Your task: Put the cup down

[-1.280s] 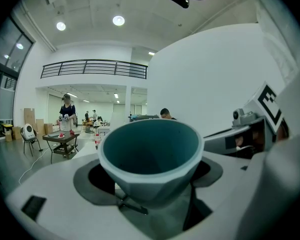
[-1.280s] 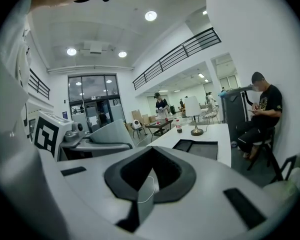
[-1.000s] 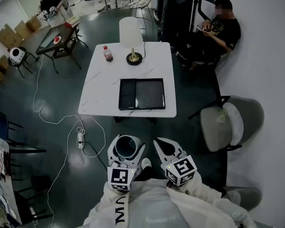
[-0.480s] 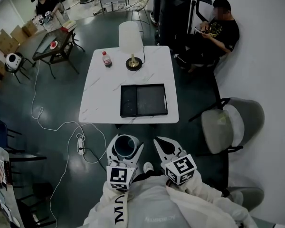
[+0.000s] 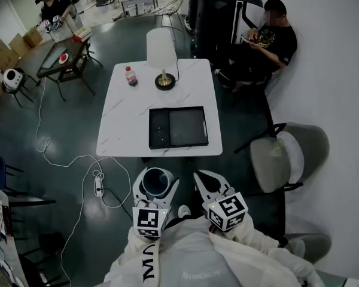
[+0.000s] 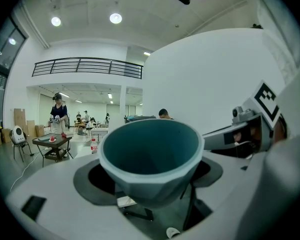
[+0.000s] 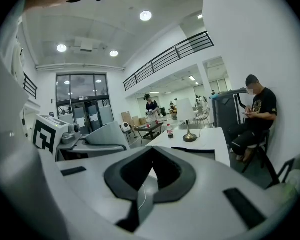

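- Your left tongs [image 5: 156, 182] are clamped round the teal cup [image 6: 149, 154], holding it upright over the floor, just short of the near edge of the white bench [image 5: 128, 115].
- Your right tongs [image 5: 207, 180] are closed on nothing.
- This looks like the carry step. Next, reach out and lower the cup onto bare benchtop.
- Since a second ago, the bench has drawn slightly nearer and your grip is unchanged.

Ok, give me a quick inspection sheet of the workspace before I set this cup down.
Surface: white table ahead of both grippers, mostly bare.
Job's things: teal cup, upright, not yet over the table.
Clutter: black tray, lamp and bottle on the table.
Grippers: left gripper shut on the cup; right gripper shut, empty.
Cables: white cable and power strip on the floor.
Surroundings: grey chair at right; seated person beyond the table.
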Action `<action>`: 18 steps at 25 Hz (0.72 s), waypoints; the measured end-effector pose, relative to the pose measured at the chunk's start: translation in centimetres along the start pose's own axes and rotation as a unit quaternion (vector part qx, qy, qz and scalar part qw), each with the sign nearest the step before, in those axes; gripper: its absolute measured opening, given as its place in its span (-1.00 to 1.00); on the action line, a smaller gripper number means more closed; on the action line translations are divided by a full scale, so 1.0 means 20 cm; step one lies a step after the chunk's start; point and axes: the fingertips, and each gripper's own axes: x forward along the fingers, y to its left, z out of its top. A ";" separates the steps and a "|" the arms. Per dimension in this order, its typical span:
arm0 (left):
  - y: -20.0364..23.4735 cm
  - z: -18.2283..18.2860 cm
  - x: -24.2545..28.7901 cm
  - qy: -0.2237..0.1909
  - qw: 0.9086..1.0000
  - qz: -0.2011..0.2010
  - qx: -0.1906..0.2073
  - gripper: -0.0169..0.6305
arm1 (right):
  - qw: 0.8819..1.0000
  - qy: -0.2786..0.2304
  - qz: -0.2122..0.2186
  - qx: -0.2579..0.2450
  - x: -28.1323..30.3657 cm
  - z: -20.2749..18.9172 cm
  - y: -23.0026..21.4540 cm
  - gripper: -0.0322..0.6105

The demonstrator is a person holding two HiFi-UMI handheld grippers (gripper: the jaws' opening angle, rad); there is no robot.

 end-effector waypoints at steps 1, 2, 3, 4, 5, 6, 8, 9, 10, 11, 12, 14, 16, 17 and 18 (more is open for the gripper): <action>-0.01 0.00 0.00 0.001 1.000 -0.002 -0.001 0.31 | 1.000 0.000 -0.001 -0.001 0.00 0.00 0.00 -0.89; -0.01 0.00 0.00 0.001 1.000 -0.003 -0.001 0.31 | 1.000 -0.001 -0.003 -0.001 -0.01 0.01 -0.01 -0.89; -0.01 0.00 0.01 0.002 1.000 -0.005 -0.002 0.31 | 1.000 -0.002 -0.004 -0.001 -0.01 0.01 -0.01 -0.89; -0.01 0.00 0.01 0.002 1.000 -0.006 -0.001 0.31 | 1.000 -0.002 -0.005 -0.001 0.00 0.01 -0.01 -0.89; -0.01 0.00 0.01 0.002 1.000 -0.006 0.000 0.31 | 1.000 -0.003 -0.005 0.000 0.00 0.01 -0.01 -0.89; 0.00 0.00 0.02 0.002 1.000 -0.006 0.000 0.31 | 1.000 -0.003 -0.005 0.001 0.01 0.01 -0.01 -0.89; 0.00 0.00 0.04 0.003 1.000 -0.006 0.000 0.31 | 1.000 -0.001 -0.004 0.002 0.02 0.01 -0.02 -0.89; 0.00 0.00 0.05 0.003 1.000 -0.006 0.000 0.31 | 1.000 -0.001 -0.005 0.003 0.03 0.01 -0.03 -0.89; 0.00 0.00 0.06 0.004 1.000 -0.006 0.000 0.31 | 1.000 0.000 -0.005 0.003 0.04 0.01 -0.04 -0.89; 0.01 0.00 0.08 0.004 1.000 -0.007 0.000 0.31 | 1.000 0.000 -0.005 0.004 0.05 0.01 -0.05 -0.89; 0.01 0.00 0.09 0.005 1.000 -0.007 0.000 0.31 | 1.000 0.001 -0.006 0.004 0.06 0.01 -0.07 -0.89; 0.01 0.00 0.12 0.006 1.000 -0.007 0.001 0.31 | 1.000 0.004 -0.007 0.005 0.08 0.01 -0.10 -0.89; 0.02 -0.01 0.15 0.008 1.000 -0.006 -0.001 0.31 | 1.000 0.005 -0.010 0.005 0.09 0.01 -0.13 -0.89; 0.02 -0.02 0.17 0.009 1.000 -0.006 -0.002 0.31 | 1.000 0.006 -0.012 0.006 0.10 0.01 -0.15 -0.89; 0.03 -0.02 0.19 0.010 1.000 -0.006 -0.002 0.31 | 1.000 0.006 -0.014 0.008 0.11 0.01 -0.17 -0.89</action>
